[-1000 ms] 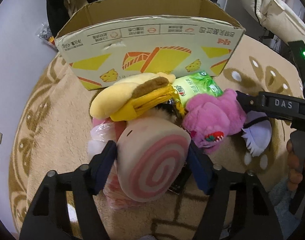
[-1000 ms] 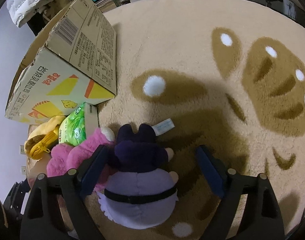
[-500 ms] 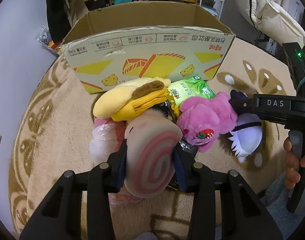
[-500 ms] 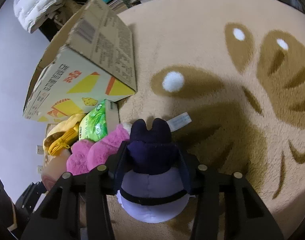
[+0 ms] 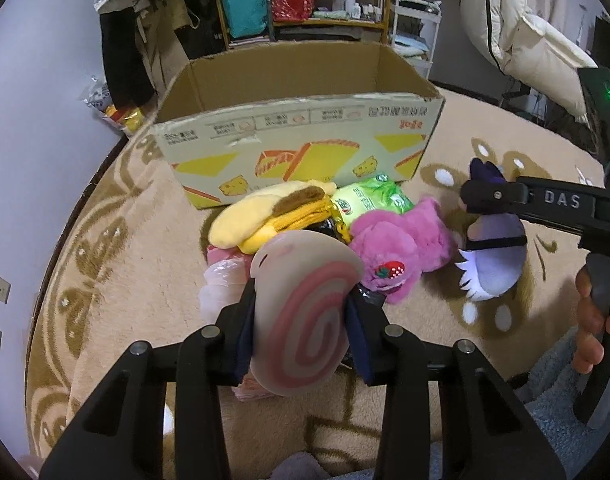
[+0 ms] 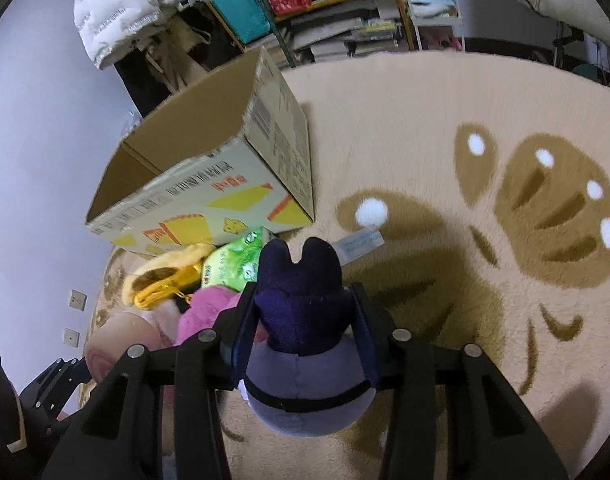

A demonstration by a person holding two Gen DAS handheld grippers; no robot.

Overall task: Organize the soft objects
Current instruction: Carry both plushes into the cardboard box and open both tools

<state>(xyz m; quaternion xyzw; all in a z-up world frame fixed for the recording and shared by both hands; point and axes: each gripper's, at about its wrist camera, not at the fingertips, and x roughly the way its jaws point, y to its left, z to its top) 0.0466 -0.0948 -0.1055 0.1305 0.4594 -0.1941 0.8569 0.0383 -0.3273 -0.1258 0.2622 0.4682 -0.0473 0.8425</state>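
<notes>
Lived-in home room, likely bedroom or storage corner. Round beige patterned rug (image 6: 445, 128) covered the floor; cluttered shelves (image 5: 305, 4) held bottles and bags; a white puffer jacket (image 6: 117, 4) hung nearby; wall sockets (image 5: 1, 289) showed.

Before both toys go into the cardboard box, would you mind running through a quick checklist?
1. Left gripper shut on the swirl cushion: ok, squeezed on both sides.
2. Right gripper shut on the purple plush: ok.
3. Cardboard box open on top: ok; its floor is hidden, so contents cannot tell.
4. Swirl cushion clear of the pile: cannot tell; the pink plush and yellow plush sit close behind.
5. Purple plush off the rug: cannot tell.
</notes>
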